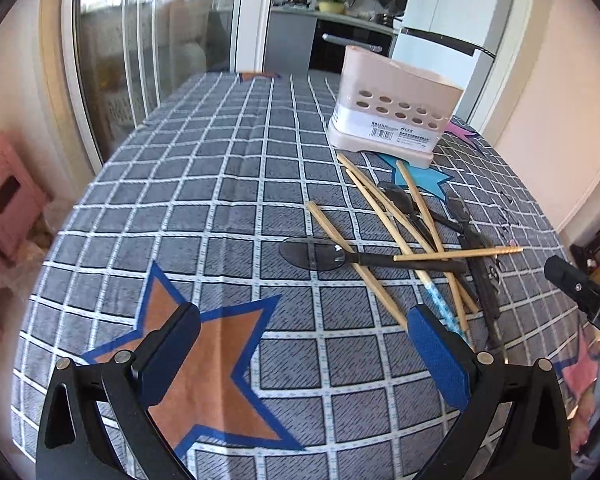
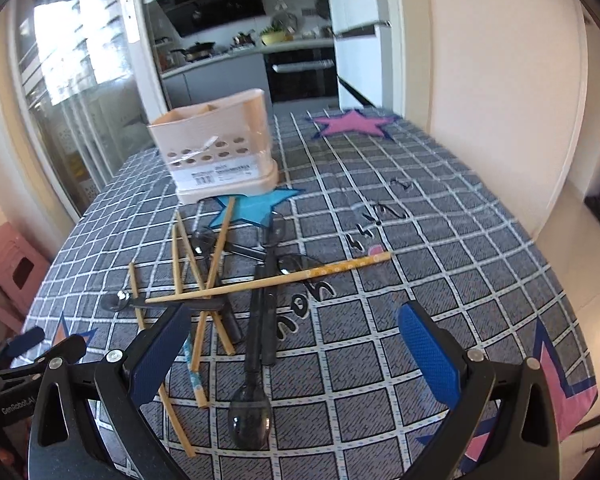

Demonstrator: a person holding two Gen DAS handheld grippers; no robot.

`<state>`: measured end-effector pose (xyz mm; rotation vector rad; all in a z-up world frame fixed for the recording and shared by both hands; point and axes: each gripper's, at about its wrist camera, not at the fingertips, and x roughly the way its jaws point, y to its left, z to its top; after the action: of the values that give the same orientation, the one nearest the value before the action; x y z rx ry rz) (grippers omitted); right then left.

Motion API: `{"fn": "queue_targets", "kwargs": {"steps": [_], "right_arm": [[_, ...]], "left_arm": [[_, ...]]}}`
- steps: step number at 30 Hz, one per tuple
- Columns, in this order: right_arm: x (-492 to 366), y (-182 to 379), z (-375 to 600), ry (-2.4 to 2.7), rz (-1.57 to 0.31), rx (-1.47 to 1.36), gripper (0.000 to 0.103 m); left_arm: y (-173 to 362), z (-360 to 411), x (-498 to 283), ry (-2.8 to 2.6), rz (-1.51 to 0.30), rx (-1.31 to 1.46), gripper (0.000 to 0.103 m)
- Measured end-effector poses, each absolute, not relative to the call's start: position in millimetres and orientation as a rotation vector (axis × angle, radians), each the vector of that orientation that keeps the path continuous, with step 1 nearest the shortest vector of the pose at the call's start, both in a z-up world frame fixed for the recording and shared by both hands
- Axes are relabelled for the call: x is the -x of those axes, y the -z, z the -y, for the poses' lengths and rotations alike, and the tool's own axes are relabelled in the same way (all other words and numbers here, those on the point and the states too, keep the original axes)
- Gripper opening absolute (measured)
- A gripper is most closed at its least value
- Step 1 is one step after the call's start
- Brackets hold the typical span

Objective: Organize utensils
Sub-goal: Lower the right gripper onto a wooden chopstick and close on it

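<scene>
We see the checked desk (image 2: 440, 216) with the pink holder (image 2: 216, 148) standing empty at eleven o'clock, so nothing is sorted yet. The chopsticks (image 2: 268, 280) and black spoons (image 2: 256, 344) lie heaped at its foot. Our left gripper (image 1: 300, 356) and right gripper (image 2: 296, 364) hover with jaws spread wide, holding nothing.
</scene>
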<state>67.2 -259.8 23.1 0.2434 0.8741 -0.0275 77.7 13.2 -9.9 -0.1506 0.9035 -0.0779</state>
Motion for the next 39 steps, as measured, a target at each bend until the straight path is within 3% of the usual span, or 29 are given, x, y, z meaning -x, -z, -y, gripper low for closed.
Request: {"fn": "queue_targets", "kwargs": {"steps": [10, 18, 23, 25, 27, 30, 33, 39], "right_arm": [[-115, 6, 294, 0.063, -1.089, -0.586, 0.101], [-148, 38, 315, 0.216, -1.208, -0.869, 0.075], [-171, 43, 314, 0.303, -1.265, -0.856, 0.07], [-183, 41, 305, 0.31, -1.304, -0.758, 0.065], [-190, 41, 299, 0.323, -1.334, -0.678, 0.045], [-196, 40, 299, 0.302, -1.355, -0.642, 0.024], [-194, 42, 304, 0.27, -1.352, -0.645, 0.009], [-188, 41, 306, 0.142, -1.297, -0.683, 0.008]], "left_arm": [[15, -10, -95, 0.078, -0.946, 0.111, 0.103], [12, -29, -137, 0.078, -1.047, 0.206, 0.103], [18, -30, -168, 0.097, -1.129, 0.23, 0.103], [23, -29, -177, 0.106, -1.167, 0.247, 0.103], [30, -28, -188, 0.109, -1.214, 0.257, 0.103], [35, -28, -197, 0.102, -1.255, 0.262, 0.103], [36, -27, -204, 0.101, -1.274, 0.245, 0.097], [37, -15, -216, 0.116, -1.321, 0.218, 0.097]]}}
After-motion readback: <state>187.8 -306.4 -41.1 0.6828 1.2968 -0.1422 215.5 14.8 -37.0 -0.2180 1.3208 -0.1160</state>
